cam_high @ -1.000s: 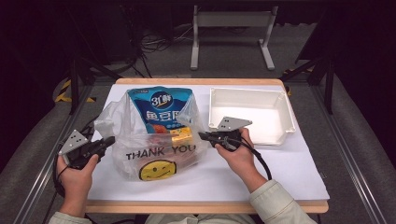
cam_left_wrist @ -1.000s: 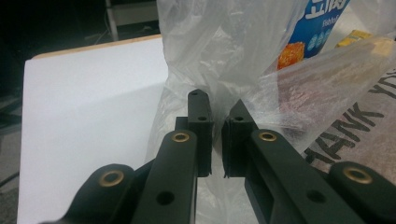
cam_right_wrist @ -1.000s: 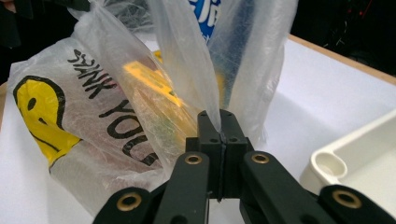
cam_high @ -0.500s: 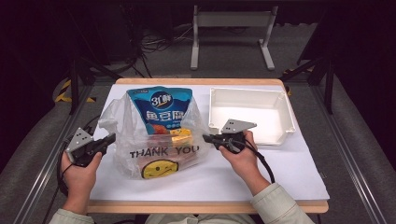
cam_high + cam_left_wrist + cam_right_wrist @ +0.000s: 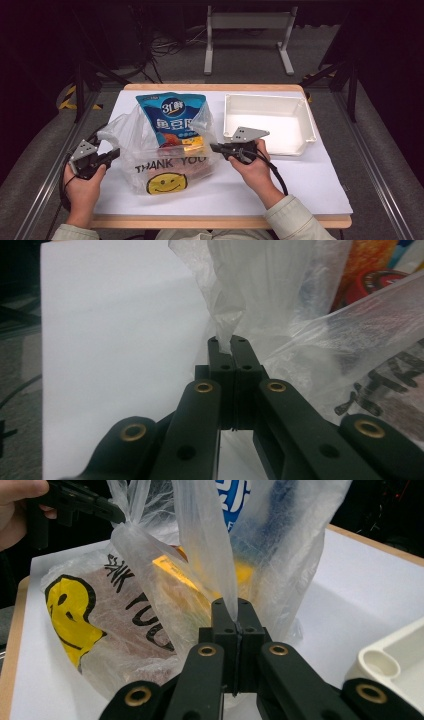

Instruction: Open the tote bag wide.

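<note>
**Both handles pinched, bag held wide**

Centrally in the high view, left of middle, the plastic bag (image 5: 167,160) stands on the white worktop (image 5: 310,185), a blue snack packet (image 5: 172,117) rising out of its mouth. Each handle is pulled outward, probably so the mouth stays open for reaching the contents. The left tongs (image 5: 230,347) are fully closed on a twisted strip of the bag's film; the right tongs (image 5: 234,611) are likewise clamped shut on the other handle. Both hands rest low at the bag's flanks, with the tongs pointing inward and roughly level. At upper right sits a white tray (image 5: 305,117), near the right hand (image 5: 257,167).
</note>
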The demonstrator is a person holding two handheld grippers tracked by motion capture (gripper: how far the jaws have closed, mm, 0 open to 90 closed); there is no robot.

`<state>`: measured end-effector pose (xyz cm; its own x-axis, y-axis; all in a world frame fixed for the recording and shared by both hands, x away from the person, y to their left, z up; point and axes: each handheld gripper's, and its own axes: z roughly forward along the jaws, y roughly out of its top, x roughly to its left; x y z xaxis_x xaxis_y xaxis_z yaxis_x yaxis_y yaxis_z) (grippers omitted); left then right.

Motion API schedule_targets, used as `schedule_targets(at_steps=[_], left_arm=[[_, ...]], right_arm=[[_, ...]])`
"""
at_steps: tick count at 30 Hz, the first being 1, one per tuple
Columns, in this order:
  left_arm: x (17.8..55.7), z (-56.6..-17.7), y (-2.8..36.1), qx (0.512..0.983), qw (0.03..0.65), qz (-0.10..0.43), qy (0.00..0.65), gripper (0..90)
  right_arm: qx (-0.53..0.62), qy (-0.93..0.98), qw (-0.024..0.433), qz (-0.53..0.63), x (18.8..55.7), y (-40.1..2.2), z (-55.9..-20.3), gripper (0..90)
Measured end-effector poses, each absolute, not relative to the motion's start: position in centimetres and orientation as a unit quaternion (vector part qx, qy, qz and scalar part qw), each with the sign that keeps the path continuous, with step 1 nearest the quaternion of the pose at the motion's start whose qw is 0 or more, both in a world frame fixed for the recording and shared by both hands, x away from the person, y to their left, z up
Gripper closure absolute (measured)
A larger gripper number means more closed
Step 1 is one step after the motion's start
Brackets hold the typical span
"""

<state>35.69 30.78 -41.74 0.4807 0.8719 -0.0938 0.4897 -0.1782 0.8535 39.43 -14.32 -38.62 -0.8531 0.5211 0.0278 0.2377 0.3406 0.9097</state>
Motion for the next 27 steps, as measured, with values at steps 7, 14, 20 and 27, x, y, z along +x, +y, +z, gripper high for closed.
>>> schedule_targets(at_steps=[7,14,20,27], left_arm=[[33.5,-41.0,30.6,0.743,0.468,0.197,0.436,90.0],[32.5,-40.9,30.1,0.756,0.471,0.179,0.419,90.0],[32.5,-41.4,29.4,0.774,0.454,0.161,0.411,90.0],[31.3,-41.5,29.3,0.777,0.461,0.151,0.4,90.0]], right_arm=[[0.243,0.811,0.122,0.518,38.3,-15.8,-38.8,90.0],[0.248,0.818,0.114,0.506,37.5,-16.8,-39.0,90.0],[0.266,0.826,0.097,0.487,37.6,-17.5,-40.4,90.0],[0.265,0.831,0.081,0.482,36.7,-18.1,-40.6,90.0]])
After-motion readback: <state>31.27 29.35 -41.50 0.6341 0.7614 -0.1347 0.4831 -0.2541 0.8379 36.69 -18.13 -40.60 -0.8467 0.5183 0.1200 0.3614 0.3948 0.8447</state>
